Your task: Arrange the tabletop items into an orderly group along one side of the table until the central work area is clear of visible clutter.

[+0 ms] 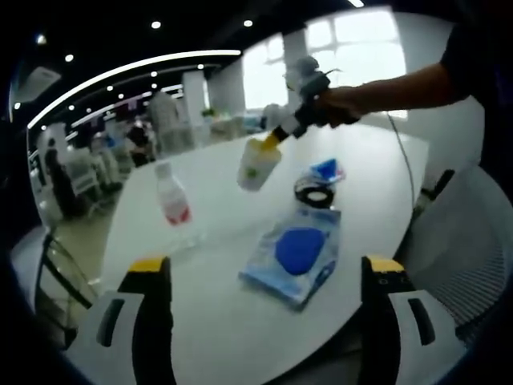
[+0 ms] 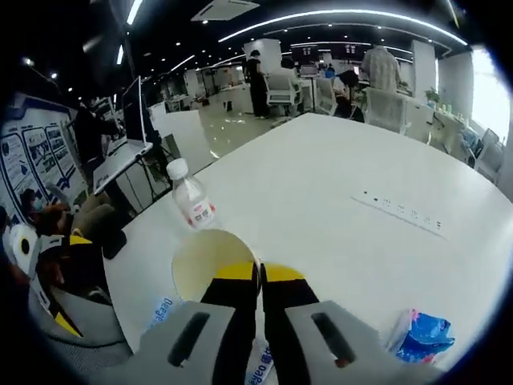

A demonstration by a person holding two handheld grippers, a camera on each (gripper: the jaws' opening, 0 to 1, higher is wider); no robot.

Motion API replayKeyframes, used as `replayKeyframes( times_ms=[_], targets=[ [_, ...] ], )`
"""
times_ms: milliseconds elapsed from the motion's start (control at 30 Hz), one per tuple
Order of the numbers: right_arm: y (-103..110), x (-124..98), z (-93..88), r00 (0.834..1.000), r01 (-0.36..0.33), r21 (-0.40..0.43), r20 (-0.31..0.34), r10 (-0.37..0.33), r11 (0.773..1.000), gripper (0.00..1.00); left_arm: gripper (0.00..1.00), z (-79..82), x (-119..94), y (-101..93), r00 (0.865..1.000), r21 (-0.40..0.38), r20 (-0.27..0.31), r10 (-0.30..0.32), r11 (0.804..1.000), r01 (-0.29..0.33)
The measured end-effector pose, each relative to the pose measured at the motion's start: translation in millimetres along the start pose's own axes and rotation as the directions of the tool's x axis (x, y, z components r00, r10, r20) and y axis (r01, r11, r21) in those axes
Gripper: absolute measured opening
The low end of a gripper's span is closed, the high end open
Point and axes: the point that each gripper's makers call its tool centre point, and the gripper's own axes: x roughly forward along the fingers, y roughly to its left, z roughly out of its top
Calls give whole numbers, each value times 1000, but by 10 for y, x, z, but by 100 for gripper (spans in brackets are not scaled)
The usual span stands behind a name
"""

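Note:
My right gripper [image 1: 274,139], held by a hand, carries a pale paper cup [image 1: 258,164] tilted above the white table [image 1: 232,337]. Its own view has the jaws [image 2: 260,269] shut on the cup's rim [image 2: 207,261]. A clear bottle [image 1: 171,198] with a red label stands upright at the left [image 2: 192,200]. A blue wipes pack [image 1: 295,253] lies flat mid-table, and beyond it are a black tape roll [image 1: 314,192] and a small blue packet [image 1: 327,169] [image 2: 423,337]. My left gripper [image 1: 266,266] stands wide open over the near table, holding nothing; it also appears at the table's edge [image 2: 70,281].
A mesh chair [image 1: 473,265] stands at the table's right side, with more chairs [image 1: 68,277] off the left edge. A cable [image 1: 403,164] runs across the far tabletop. A socket strip [image 2: 397,212] is set in the table. Desks and people fill the background.

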Motion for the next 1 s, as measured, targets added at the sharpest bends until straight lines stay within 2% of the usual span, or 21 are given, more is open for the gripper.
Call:
replayKeyframes(
  times_ms=[400, 533, 800, 1000],
  targets=[
    [81, 276, 68, 999, -22, 68, -38, 24, 997, 0, 95, -5, 4, -15, 1000, -2, -3, -5, 1000, 5],
    [129, 381, 88, 998, -22, 68, -49, 25, 997, 1, 95, -16, 11, -33, 1000, 4, -10, -11, 1000, 11],
    [188, 578, -9, 995, -21, 61, -98, 27, 998, 1, 94, -26, 17, -35, 1000, 1, -16, -13, 1000, 13],
    [208, 701, 22, 994, -22, 67, -106, 29, 998, 1, 94, -30, 16, -30, 1000, -2, -19, -12, 1000, 12]
  ],
)
